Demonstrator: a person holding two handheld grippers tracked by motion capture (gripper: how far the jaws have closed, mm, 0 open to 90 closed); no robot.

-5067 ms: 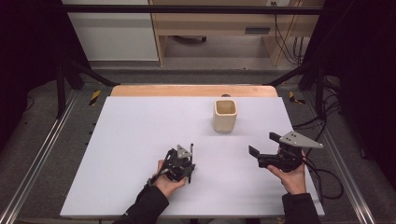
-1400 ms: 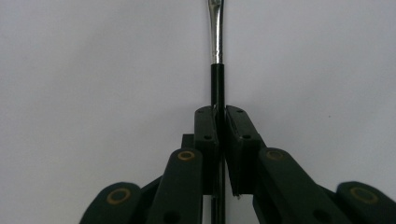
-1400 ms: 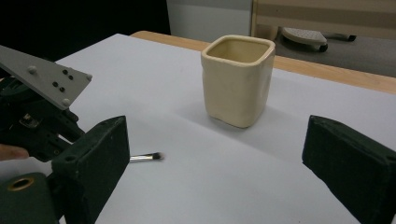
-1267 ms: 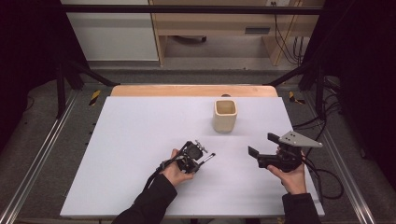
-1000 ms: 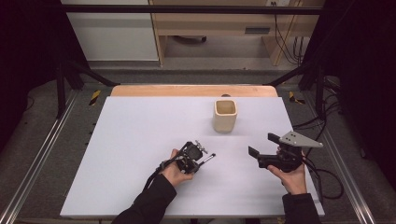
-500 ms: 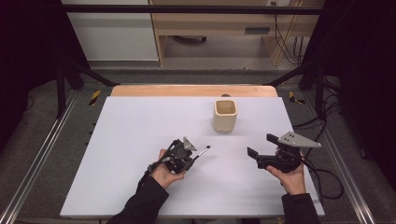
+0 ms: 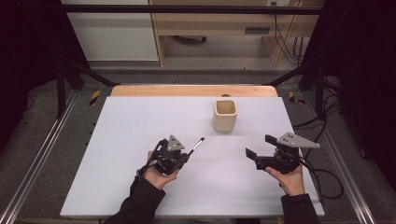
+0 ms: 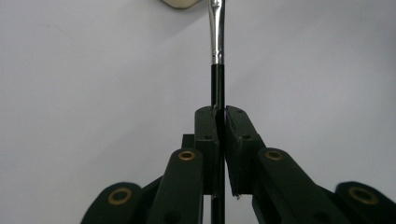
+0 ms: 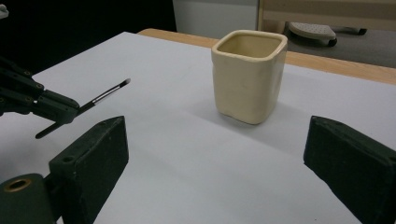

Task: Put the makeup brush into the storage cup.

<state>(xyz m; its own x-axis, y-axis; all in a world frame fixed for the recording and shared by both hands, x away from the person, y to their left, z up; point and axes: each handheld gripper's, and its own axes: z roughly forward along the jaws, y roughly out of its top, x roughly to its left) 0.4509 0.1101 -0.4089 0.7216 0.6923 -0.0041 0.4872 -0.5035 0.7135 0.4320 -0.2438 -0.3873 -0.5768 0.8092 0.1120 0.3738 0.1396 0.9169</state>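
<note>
The white table (image 7: 140, 121) carries a cream cup (image 7: 225, 115), square-sided and upright, standing toward the far edge and right of the middle. In the right gripper view the cup (image 9: 247, 74) stands open-mouthed beyond the gap between that gripper's two jaws, well apart from both.

The right gripper (image 7: 256, 148) sits near the table's right edge, held in the person's right hand (image 7: 289, 179), its jaws spread wide with nothing between them. It points leftward across the table, on the near side of the cup.

The left gripper (image 7: 184, 156) is in the left hand (image 7: 156, 175), near the middle of the table's front half. Its jaws are pressed together on a thin brush (image 7: 196, 145). In the left gripper view the black handle of the brush (image 8: 217, 84) runs straight out from between the closed pads, then turns to a silver ferrule farther on. The brush juts up and to the right from the jaw tips, its tip aimed toward the cup but well short of it. In the right gripper view the brush (image 9: 109, 92) is clear of the table, tilted upward, with a pale tip.
</note>
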